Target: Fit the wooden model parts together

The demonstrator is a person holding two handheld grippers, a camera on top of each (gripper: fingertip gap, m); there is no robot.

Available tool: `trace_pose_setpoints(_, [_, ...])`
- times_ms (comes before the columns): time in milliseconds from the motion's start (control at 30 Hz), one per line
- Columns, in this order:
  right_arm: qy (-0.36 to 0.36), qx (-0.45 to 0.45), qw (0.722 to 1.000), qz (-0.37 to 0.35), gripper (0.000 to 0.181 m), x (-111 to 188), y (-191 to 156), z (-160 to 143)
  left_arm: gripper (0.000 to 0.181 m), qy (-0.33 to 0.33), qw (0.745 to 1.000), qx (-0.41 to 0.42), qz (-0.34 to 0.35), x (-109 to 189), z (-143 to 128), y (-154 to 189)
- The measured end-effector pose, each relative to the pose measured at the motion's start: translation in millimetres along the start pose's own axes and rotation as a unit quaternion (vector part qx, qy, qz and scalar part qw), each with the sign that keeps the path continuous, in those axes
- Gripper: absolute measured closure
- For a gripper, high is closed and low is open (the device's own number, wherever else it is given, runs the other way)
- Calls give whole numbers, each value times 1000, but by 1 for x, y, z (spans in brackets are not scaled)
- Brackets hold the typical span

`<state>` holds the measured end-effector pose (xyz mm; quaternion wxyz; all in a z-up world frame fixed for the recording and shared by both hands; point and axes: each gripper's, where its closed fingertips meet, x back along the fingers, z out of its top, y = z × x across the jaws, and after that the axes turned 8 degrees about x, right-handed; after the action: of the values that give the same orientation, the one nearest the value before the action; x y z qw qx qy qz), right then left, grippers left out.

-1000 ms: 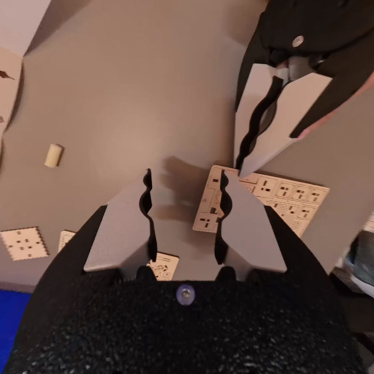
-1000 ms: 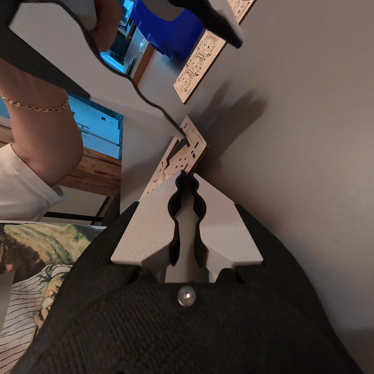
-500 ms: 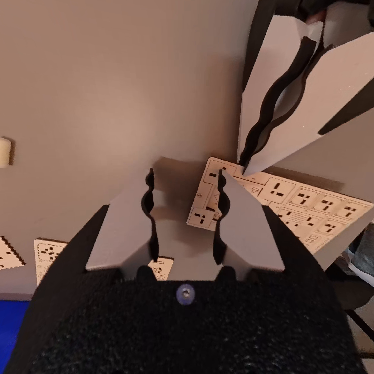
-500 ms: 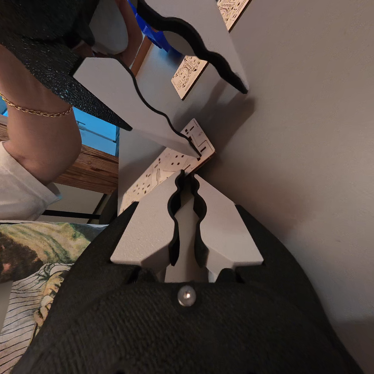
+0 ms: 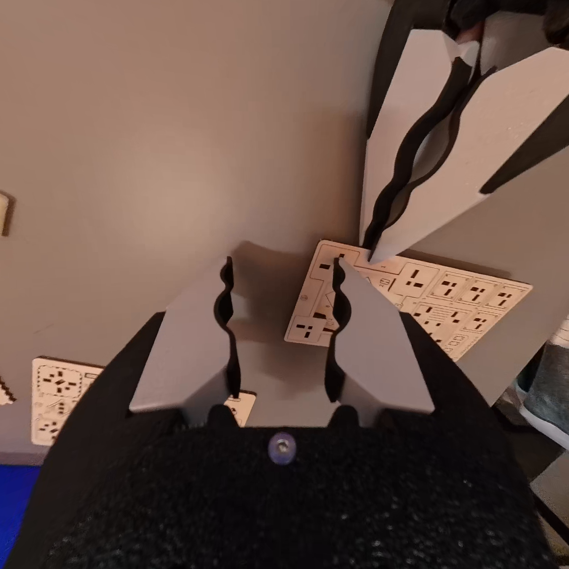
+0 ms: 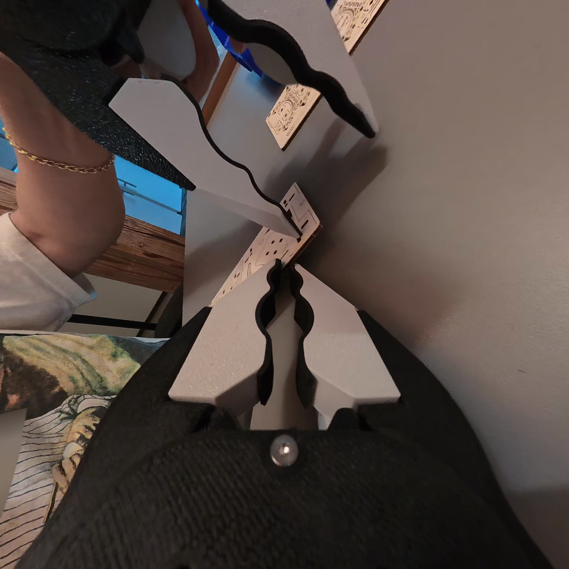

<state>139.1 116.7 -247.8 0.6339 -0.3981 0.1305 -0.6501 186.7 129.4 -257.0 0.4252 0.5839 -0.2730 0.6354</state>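
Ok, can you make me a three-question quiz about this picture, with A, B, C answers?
1. Where does one tip of the left gripper's fingers rest?
A. on a corner of the wooden parts sheet
B. on a red ball
C. inside a cup

2. What colour are the wavy pads inside the fingers?
A. yellow
B. black
C. pink

3. How is the left gripper right now?
A. shut on a pencil
B. shut on a toy car
C. open, with nothing between its fingers

Answers:
1. A: in the right wrist view, one finger tip of the left gripper sits on the corner of the wooden parts sheet.
2. B: the pads are black against the pale grey fingers.
3. C: a wide gap shows between the two fingers, with only grey table behind it.
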Motion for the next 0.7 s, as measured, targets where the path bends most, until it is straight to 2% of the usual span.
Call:
trace_pose_setpoints(133, [7, 5, 1000, 21, 179, 1, -6, 1, 125, 31, 998, 12, -54, 7, -2, 8])
trace_pose_setpoints(233, [31, 20, 998, 53, 179, 7, -17, 7, 140, 48, 988, 17, -145, 19, -10, 20])
trace_pose_setpoints(333, [61, 32, 994, 83, 179, 14, -26, 14, 157, 86, 962, 22, -259, 43, -12, 33])
trace_pose_setpoints(400, [67, 38, 993, 93, 179, 16, -30, 16, 164, 85, 944, 33, -316, 54, -16, 38])
trace_pose_setpoints(567, [75, 56, 989, 116, 180, 19, -38, 18, 170, 34, 924, 29, -381, 54, -31, 47])
trace_pose_setpoints(600, [78, 57, 988, 117, 180, 19, -39, 19, 177, 27, 920, 25, -389, 53, -32, 48])
trace_pose_setpoints(700, [80, 54, 988, 119, 180, 20, -38, 19, 180, 36, 908, 10, -417, 58, -30, 51])
